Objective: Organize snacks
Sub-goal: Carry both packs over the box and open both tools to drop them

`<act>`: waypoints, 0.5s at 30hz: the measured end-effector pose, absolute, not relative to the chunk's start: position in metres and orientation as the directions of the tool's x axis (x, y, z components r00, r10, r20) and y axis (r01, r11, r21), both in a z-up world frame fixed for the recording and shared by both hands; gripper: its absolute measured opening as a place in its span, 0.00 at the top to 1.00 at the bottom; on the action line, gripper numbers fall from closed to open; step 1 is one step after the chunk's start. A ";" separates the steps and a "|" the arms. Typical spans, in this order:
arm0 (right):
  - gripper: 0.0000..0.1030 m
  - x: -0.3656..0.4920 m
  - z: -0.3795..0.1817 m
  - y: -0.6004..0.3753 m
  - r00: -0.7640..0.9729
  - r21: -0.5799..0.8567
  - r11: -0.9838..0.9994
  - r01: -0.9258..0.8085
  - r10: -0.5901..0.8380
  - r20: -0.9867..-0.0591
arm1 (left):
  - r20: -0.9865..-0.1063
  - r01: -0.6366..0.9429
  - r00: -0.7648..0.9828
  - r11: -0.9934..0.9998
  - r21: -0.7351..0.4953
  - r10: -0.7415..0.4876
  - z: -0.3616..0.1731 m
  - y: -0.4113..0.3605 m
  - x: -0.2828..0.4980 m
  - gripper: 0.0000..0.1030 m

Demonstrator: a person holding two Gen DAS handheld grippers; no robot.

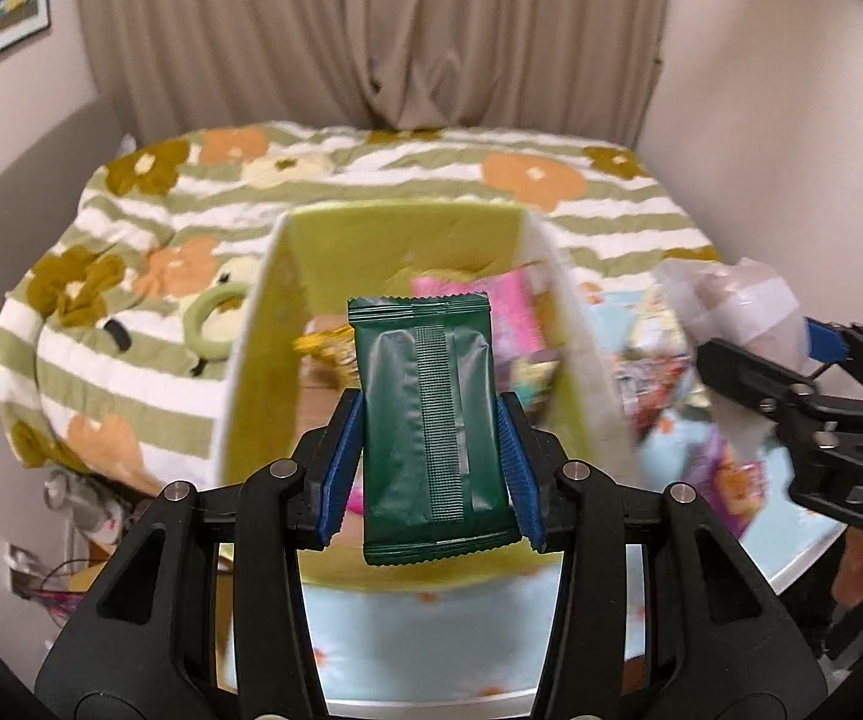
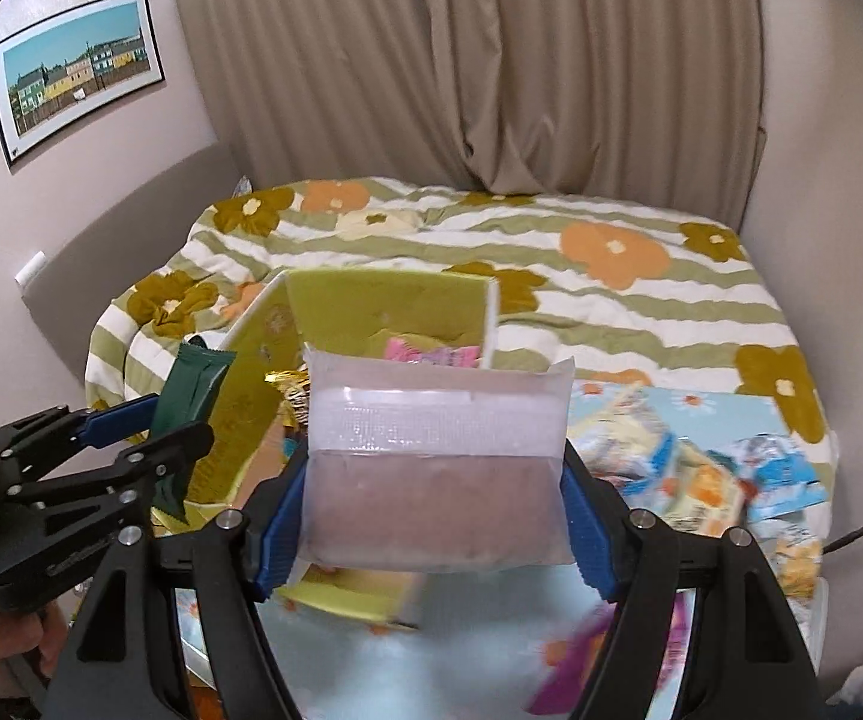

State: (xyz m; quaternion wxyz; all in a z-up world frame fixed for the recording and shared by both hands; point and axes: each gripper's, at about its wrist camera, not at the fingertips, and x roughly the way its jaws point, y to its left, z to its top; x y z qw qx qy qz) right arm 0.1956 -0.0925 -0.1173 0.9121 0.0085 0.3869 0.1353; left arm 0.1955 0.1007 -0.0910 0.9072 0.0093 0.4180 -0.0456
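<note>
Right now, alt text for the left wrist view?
The left gripper is shut on a dark green snack packet, held upright above an open yellow-green box with other snacks inside. At right, the right gripper holds a clear bag. Behind is a bed with a striped floral cover, then beige curtains.

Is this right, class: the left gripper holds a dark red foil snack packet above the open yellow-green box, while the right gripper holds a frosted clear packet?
Not quite. The foil snack packet in the left gripper is dark green, not red, as the left wrist view shows. The rest holds: it is above the open yellow-green box, and the right gripper holds a frosted clear packet.
</note>
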 end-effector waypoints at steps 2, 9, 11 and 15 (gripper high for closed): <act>0.32 0.201 -0.124 -0.079 0.651 0.126 0.964 -0.234 0.252 -0.716 | -0.784 0.089 0.616 0.996 -0.019 -0.071 -0.107 0.119 0.207 0.61; 0.32 0.215 -0.149 -0.057 0.611 0.140 0.975 -0.173 0.218 -0.761 | -0.859 0.151 0.507 0.989 0.000 -0.077 -0.157 0.137 0.232 0.32; 0.32 0.216 -0.153 -0.054 0.601 0.137 0.978 -0.160 0.207 -0.772 | -0.852 0.156 0.515 0.988 -0.009 -0.089 -0.162 0.141 0.229 0.00; 0.32 0.217 -0.159 -0.050 0.578 0.127 0.980 -0.156 0.195 -0.792 | -0.852 0.159 0.516 0.987 -0.012 -0.094 -0.162 0.149 0.222 0.00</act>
